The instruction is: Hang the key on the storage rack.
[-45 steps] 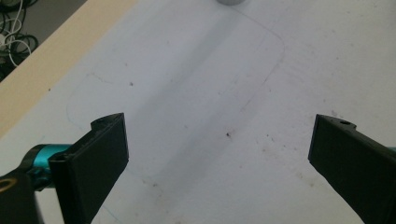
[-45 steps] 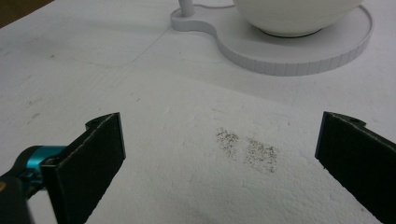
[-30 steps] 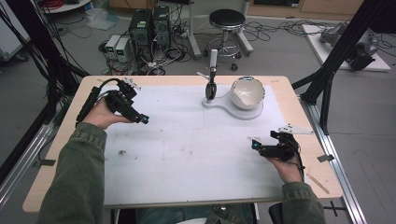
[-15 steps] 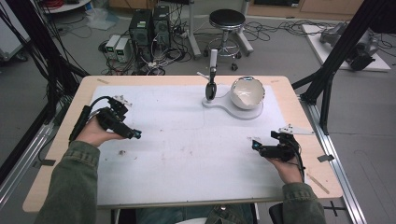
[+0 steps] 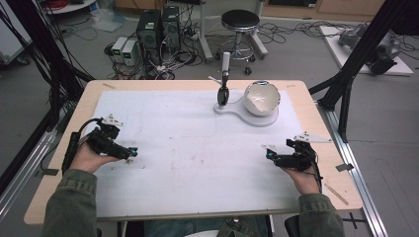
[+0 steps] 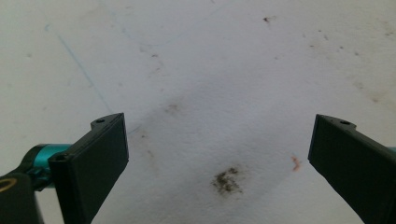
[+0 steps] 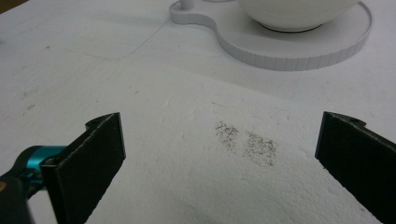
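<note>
Near the left edge of the white foam-covered table [image 5: 197, 163], the left gripper [image 5: 129, 154] rests low, jaws spread wide and empty. Near the right edge, the right gripper [image 5: 269, 155] lies likewise, spread and empty, aimed toward the far edge where a white ceramic bowl [image 5: 262, 98] sits on a white keyhole-shaped plastic tray [image 5: 236, 109] beside an upright dark-headed utensil [image 5: 224, 89]. Both seem parked; open sheet lies between.
</note>
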The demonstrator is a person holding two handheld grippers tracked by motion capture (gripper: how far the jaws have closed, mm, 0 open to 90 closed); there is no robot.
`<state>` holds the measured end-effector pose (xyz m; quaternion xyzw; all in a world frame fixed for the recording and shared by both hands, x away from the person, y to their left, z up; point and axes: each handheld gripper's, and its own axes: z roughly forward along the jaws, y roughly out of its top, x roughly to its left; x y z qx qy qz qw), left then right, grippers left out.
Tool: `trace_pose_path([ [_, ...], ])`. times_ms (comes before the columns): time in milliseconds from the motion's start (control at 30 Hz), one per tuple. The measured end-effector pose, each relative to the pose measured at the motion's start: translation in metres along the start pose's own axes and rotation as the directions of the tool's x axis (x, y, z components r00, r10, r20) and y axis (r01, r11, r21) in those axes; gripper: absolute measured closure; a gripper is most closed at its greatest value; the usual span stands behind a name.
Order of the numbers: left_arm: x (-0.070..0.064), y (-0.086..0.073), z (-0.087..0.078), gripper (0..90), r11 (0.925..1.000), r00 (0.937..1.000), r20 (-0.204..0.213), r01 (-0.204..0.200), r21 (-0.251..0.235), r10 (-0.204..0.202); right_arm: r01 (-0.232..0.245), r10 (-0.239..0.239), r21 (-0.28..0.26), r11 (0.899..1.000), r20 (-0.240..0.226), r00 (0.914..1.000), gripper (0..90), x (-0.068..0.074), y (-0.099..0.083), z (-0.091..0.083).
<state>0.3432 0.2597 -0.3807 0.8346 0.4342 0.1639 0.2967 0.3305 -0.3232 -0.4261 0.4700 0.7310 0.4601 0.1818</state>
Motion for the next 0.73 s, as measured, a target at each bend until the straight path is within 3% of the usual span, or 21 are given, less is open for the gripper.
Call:
trace_pose_path([
  [133, 0.007, -0.02, -0.008, 5.5, 0.9974, 0.9985, -0.041, 0.034, -0.063, -0.036, 0.003, -0.003, -0.002, 1.0, 0.0, 1.0, 0.6, -0.001, 0.0, 0.0],
  [300, 0.011, -0.045, -0.017, 5.5, 0.9868, 0.9947, -0.055, 0.078, -0.142, -0.087, 0.005, -0.005, 0.005, 1.0, 0.003, 1.0, 0.6, 0.0, -0.001, 0.001],
  [433, 0.009, -0.063, -0.02, 5.5, 0.9697, 0.9901, -0.095, 0.079, -0.231, -0.103, 0.0, 0.0, 0.004, 1.0, 0.007, 1.0, 0.6, 0.0, -0.001, 0.001],
  [467, 0.01, -0.067, -0.02, 5.5, 0.9663, 0.9899, -0.084, 0.09, -0.241, -0.114, 0.0, 0.0, 0.004, 1.0, 0.006, 1.0, 0.6, -0.001, -0.001, 0.001],
  [567, 0.011, -0.073, -0.019, 5.5, 0.9657, 0.9897, -0.073, 0.102, -0.239, -0.123, -0.002, 0.002, 0.003, 1.0, 0.006, 1.0, 0.6, -0.001, -0.001, 0.001],
  [733, 0.008, -0.073, -0.019, 5.5, 0.9653, 0.9927, -0.066, 0.081, -0.248, -0.101, 0.001, -0.001, 0.003, 1.0, 0.009, 1.0, 0.6, -0.001, -0.001, 0.001],
])
